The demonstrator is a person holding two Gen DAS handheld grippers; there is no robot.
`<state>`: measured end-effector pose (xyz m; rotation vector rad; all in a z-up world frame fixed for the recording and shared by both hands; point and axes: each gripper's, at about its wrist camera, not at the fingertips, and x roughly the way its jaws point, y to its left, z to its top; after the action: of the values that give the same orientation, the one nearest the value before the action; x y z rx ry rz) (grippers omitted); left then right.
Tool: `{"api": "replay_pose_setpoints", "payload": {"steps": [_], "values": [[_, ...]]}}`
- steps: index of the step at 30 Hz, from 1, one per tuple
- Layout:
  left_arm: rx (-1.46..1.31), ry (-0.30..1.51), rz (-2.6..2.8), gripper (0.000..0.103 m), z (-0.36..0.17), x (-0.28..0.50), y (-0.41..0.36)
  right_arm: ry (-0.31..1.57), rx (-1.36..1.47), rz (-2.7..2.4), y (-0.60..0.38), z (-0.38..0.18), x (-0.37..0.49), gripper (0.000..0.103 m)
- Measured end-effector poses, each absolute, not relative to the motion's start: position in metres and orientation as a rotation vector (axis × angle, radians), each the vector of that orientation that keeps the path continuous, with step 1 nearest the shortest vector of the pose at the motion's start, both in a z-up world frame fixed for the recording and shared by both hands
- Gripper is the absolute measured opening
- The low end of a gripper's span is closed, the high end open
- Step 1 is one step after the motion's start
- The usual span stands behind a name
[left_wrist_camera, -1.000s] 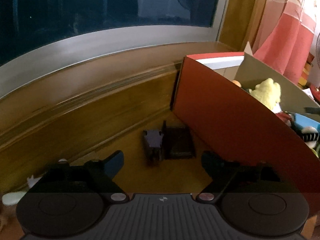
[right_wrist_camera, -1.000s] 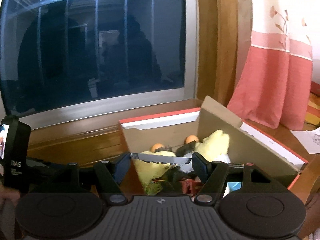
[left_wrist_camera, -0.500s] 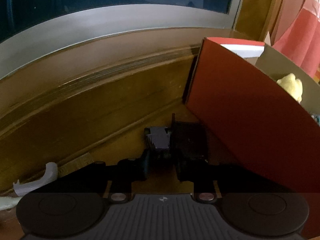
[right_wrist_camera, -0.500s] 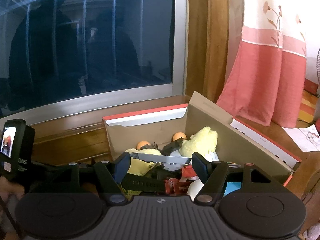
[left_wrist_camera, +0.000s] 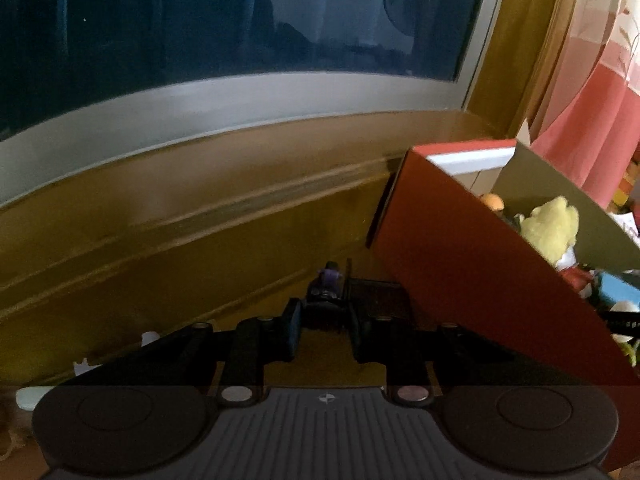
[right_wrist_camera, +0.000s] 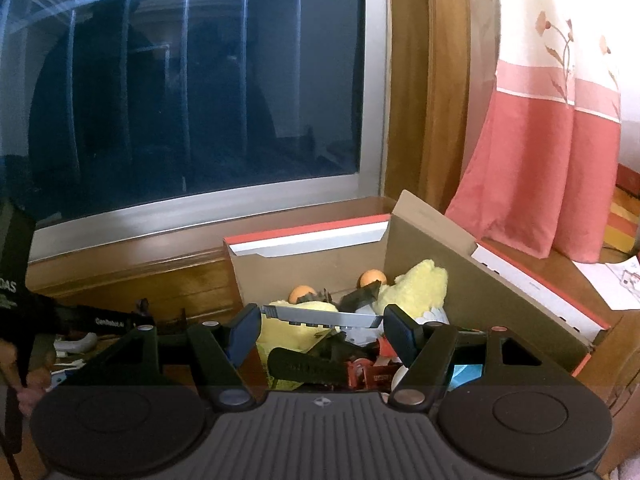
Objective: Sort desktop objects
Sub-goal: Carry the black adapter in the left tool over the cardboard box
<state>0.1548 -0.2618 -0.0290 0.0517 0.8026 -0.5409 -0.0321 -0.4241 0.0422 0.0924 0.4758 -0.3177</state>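
In the left wrist view my left gripper is shut on a small dark toy with a purple top. It sits low beside the red outer wall of the cardboard box. A flat black piece lies against the box, just right of the toy. In the right wrist view my right gripper hangs over the box's open top. Its fingers are wide apart but shut on the two ends of a grey serrated toy blade. Below lie a yellow plush, two orange balls and a black strap.
A wooden sill and the window frame run behind the box. Small white bits lie at the left on the desk. A pink curtain hangs at the right, with papers below. A hand shows at the left edge.
My left gripper went from open to shut around the purple-topped toy, and its view has tilted upward. The right gripper kept the grey blade and stayed over the box.
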Motion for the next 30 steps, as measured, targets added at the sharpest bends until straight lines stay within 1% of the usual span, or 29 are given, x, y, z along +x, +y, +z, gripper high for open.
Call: {"api": "replay_pose_setpoints", "payload": {"steps": [17, 23, 30], "values": [[-0.008, 0.643, -0.606, 0.025, 0.058, 0.113, -0.256, 0.414, 0.101, -0.324, -0.422, 0.06, -0.054, 0.07], [-0.028, 0.609, -0.625, 0.025, 0.079, 0.089, -0.255, 0.389, 0.096, -0.317, -0.422, 0.067, -0.07, 0.07], [-0.003, 0.586, -0.677, 0.025, 0.089, 0.062, -0.274, 0.358, 0.109, -0.343, -0.431, 0.074, -0.097, 0.07]]}}
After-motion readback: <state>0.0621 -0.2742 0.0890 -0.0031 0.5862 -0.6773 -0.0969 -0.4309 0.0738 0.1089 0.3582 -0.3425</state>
